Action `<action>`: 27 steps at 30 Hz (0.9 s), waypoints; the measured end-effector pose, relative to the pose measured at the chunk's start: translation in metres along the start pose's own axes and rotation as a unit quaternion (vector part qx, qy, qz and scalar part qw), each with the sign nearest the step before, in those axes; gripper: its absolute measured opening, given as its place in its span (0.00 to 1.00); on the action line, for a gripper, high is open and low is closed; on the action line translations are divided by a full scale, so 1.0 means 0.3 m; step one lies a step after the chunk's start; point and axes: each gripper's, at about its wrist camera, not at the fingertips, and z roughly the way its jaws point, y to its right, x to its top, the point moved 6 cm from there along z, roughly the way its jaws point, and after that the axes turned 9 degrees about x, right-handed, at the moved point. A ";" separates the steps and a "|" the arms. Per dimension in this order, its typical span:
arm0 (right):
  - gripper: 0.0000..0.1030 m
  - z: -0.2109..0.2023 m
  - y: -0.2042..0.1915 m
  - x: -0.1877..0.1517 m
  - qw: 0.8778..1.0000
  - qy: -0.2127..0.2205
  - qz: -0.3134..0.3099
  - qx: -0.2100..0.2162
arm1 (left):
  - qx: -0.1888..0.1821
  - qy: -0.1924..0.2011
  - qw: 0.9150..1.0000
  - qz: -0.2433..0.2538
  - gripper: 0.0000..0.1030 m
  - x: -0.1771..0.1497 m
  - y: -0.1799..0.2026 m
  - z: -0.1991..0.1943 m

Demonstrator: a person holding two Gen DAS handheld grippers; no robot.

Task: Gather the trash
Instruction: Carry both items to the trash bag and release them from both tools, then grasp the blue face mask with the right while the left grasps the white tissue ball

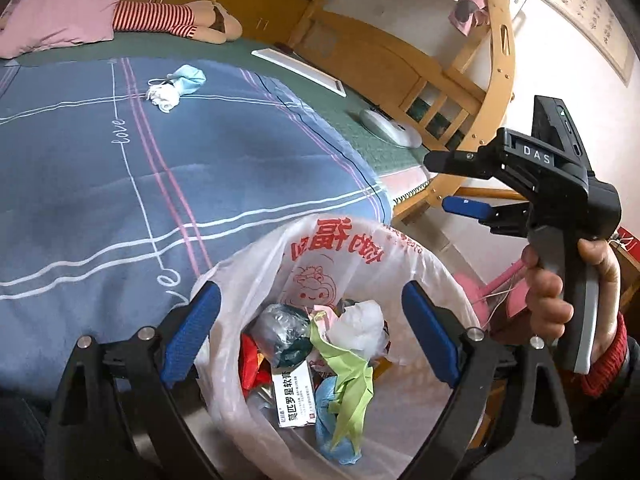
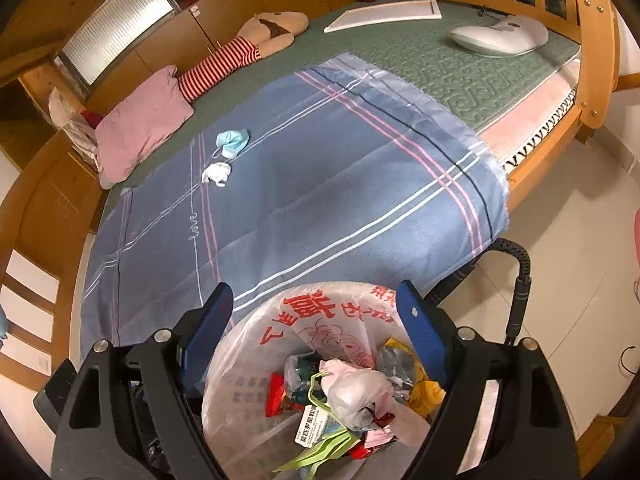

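On the left of the bed (image 2: pixel 460 76), a pink pillow (image 2: pixel 140 128) lies by the blue blanket (image 2: pixel 320 200). On the blanket, a blue mask (image 2: pixel 233 141) and a white tissue wad (image 2: pixel 216 173) lie close together, well away from the bin. The left gripper (image 1: pixel 312 336) hangs over the bagged bin (image 1: pixel 248 264), jaws released with nothing between them. The bin holds wrappers, a box and bags. The right gripper (image 2: pixel 316 328) also hangs above the bin, jaws spread and empty.

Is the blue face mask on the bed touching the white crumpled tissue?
Touching, it seems. In the left wrist view the blue face mask overlaps the white tissue with no gap. In the right wrist view they sit close, possibly joined only by the mask's strap.
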 end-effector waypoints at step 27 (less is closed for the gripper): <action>0.80 0.137 -0.139 0.075 0.998 -0.011 -0.038 0.044 | 0.134 0.131 0.980 -0.060 0.88 0.168 -0.179 -0.168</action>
